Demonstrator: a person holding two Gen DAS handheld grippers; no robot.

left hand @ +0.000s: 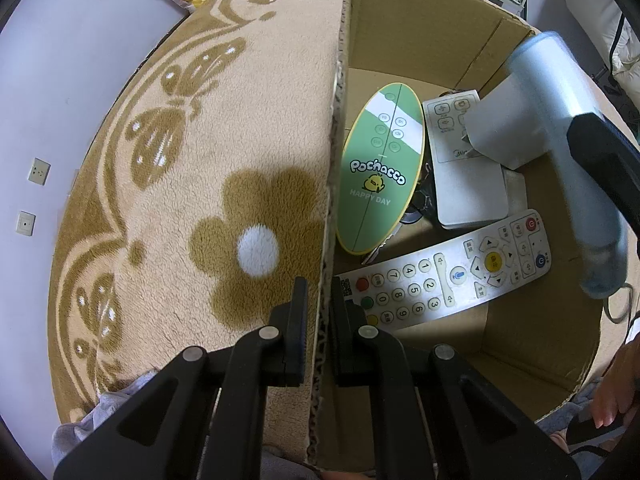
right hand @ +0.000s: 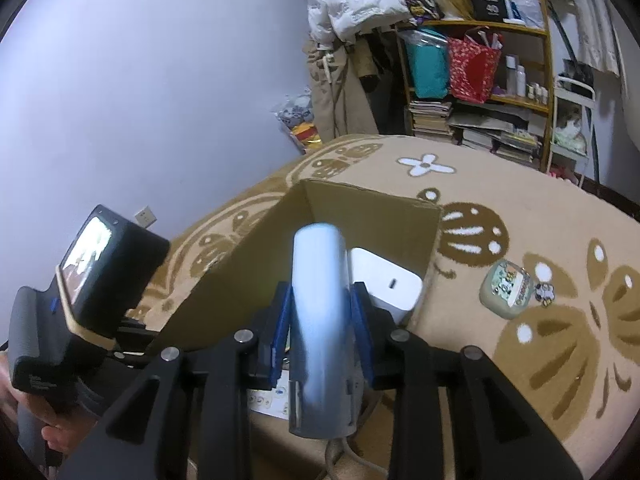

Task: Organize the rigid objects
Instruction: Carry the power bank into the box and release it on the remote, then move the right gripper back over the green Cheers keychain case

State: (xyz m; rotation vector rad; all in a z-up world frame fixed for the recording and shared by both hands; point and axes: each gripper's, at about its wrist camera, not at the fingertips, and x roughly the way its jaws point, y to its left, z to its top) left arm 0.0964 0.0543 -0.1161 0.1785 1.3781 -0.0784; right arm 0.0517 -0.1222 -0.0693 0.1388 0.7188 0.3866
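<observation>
Black and hard, the two fingers of my left gripper (left hand: 319, 304) are closed on the corrugated wall of the cardboard box (left hand: 420, 28), one finger outside and one inside, and the thin edge of the wall runs up between them. My right gripper (right hand: 320, 320) has blue pads (right hand: 282, 320) and they are clamped on the hair dryer (right hand: 320, 304), a smooth pale blue tube with a rounded barrel; it looks blurred in both views. From the left wrist I see the dryer hanging over the right part of the open box, with its white nozzle pointing down toward the things inside.

On the box floor lies a long white remote control (left hand: 444, 276) with many round number keys and a yellow button. Behind it leans a green oval board (left hand: 380, 168) with the word "Pochacco" and a small yellow chick. Beside this is a flat white remote (left hand: 460, 160) with rounded corners.

Outside the box, the fluffy beige carpet (left hand: 224, 128) shows brown flower and butterfly shapes. On the carpet to the right, well apart from the box, rests a small rounded case (right hand: 506, 286) with cartoon pictures. A wooden shelf (right hand: 480, 64) with books and bags stands behind.
</observation>
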